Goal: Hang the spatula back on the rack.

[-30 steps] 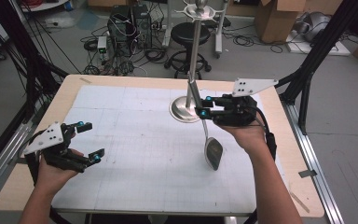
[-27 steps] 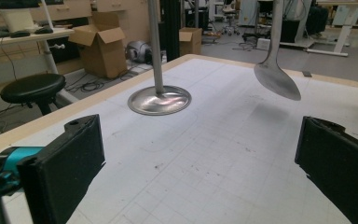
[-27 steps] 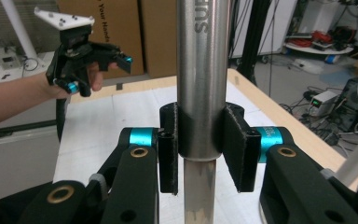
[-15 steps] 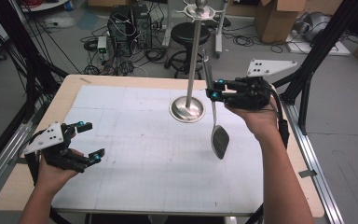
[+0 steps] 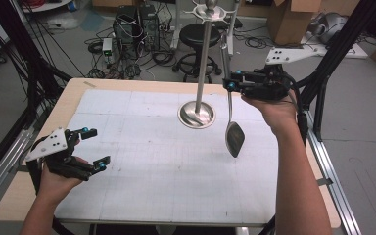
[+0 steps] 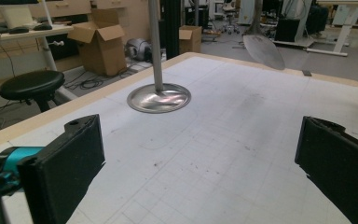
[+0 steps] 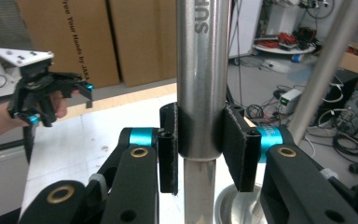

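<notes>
Your left gripper [image 5: 90, 148] sits with its jaws wide apart over bare white mat [image 5: 166, 166], and the room ahead and to its right is open. The obstacles stand at the far middle: the stand's round base [image 5: 196, 115] and its upright pole [image 5: 204, 58]. Just right of the pole, the ladle [image 5: 231, 110] hangs from your right gripper [image 5: 231, 82], narrowing the gap there.

Left gripper [image 5: 89, 147]: black frame, cyan tips, grey 3-cornered plate w/ dark holes on top.
Right gripper [image 7: 199, 149]: black links, cyan collars, brass-ringed pivots, flat black pads [image 7: 237, 149].
Cables: black, we see one trailing off each.
Arms: we wear no sleeves; forearms bare.
</notes>
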